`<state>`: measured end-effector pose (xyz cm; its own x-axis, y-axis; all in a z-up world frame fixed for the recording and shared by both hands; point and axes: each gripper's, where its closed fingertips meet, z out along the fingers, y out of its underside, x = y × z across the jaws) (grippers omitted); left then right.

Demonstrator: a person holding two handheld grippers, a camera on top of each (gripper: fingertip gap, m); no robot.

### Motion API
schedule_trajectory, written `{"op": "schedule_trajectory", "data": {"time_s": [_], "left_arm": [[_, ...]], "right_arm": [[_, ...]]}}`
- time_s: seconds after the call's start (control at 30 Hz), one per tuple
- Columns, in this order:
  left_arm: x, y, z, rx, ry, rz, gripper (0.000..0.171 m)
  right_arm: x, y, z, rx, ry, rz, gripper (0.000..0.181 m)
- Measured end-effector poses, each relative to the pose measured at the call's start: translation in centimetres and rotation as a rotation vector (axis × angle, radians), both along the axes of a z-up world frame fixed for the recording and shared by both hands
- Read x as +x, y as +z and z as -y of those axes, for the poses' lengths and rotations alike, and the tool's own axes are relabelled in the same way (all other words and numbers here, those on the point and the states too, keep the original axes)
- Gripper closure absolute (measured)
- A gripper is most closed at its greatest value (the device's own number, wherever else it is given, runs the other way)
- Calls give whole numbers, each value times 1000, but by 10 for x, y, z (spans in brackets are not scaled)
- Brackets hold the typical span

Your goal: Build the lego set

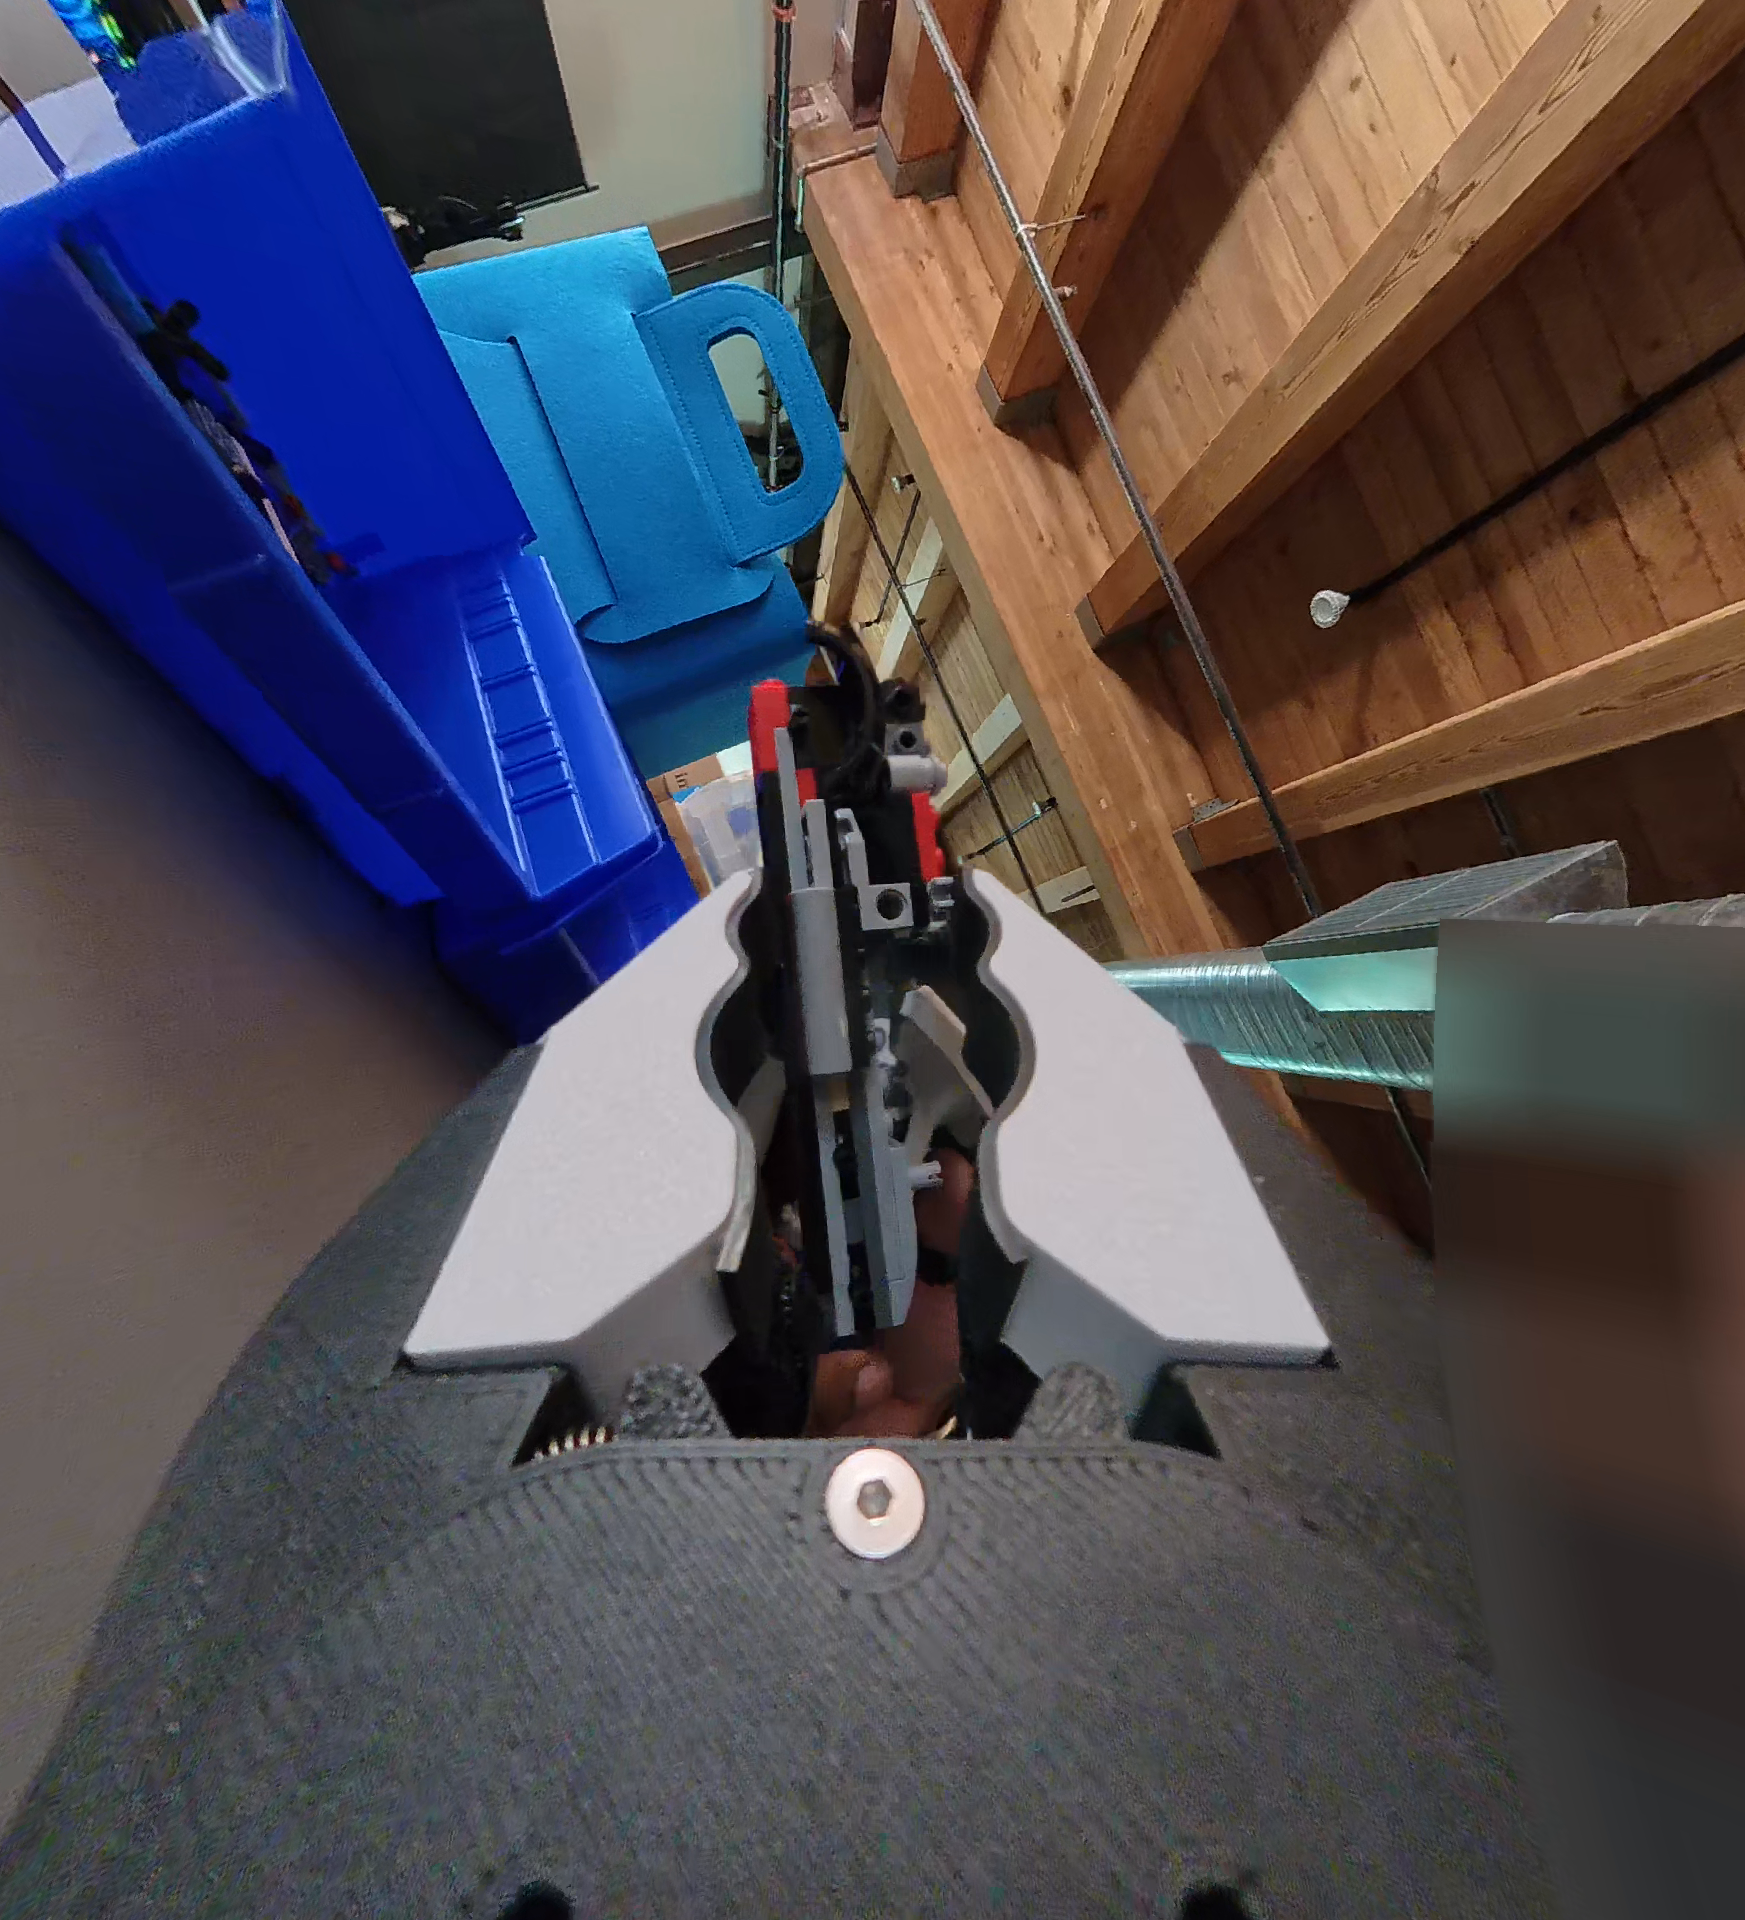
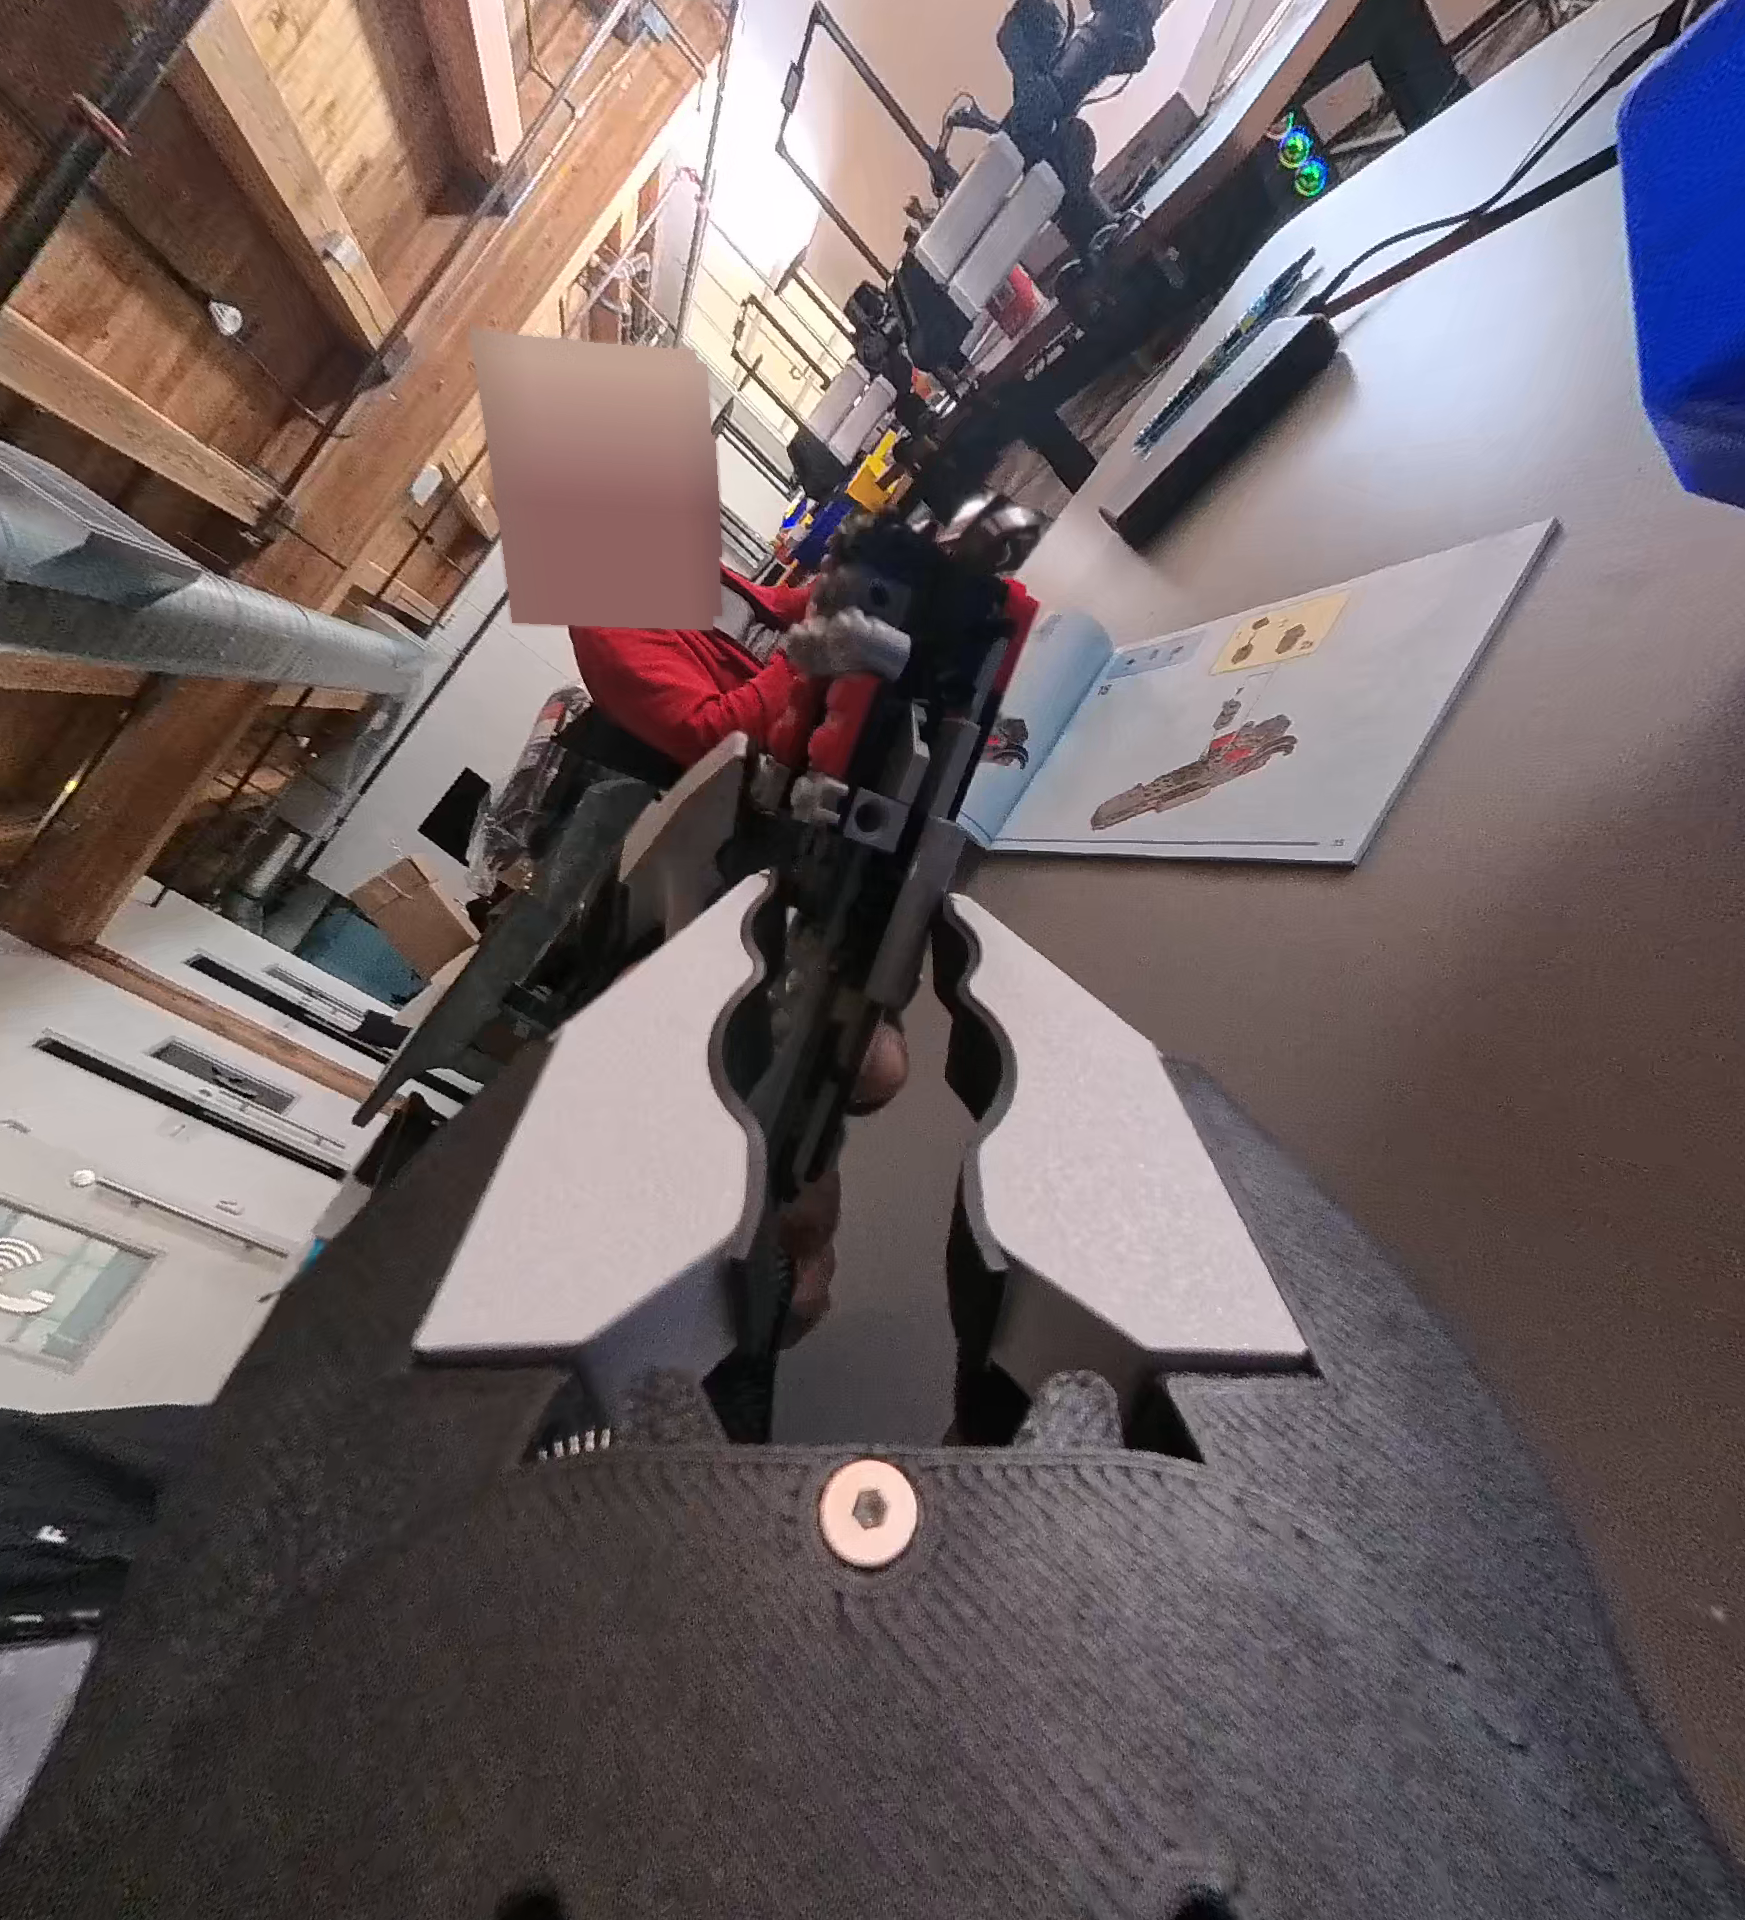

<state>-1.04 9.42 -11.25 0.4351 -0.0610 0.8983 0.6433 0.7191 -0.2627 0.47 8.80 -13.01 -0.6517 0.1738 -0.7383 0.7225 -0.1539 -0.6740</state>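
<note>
A half-built Lego model of grey, black and red pieces is held edge-on in the air, well above the table. The left tool is closed on its lower part; the right tool brackets the model too, though whether both fingers press it cannot be told. The instruction booklet lies open, suggesting steps remain. Blue parts bins stand nearby.
</note>
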Motion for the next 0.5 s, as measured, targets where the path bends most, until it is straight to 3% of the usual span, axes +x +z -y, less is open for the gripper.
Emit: {"op": "schedule_trajectory", "data": {"time_s": [0.3, 0.5], "left_arm": [[0, 4, -3, 43, -20, -7, 137], [0, 2, -4, 31, -25, -9, 127]], "right_arm": [[2, 2, 1, -46, -12, 66, 155], [-2, 2, -1, -100, -19, 131, 156]]}}
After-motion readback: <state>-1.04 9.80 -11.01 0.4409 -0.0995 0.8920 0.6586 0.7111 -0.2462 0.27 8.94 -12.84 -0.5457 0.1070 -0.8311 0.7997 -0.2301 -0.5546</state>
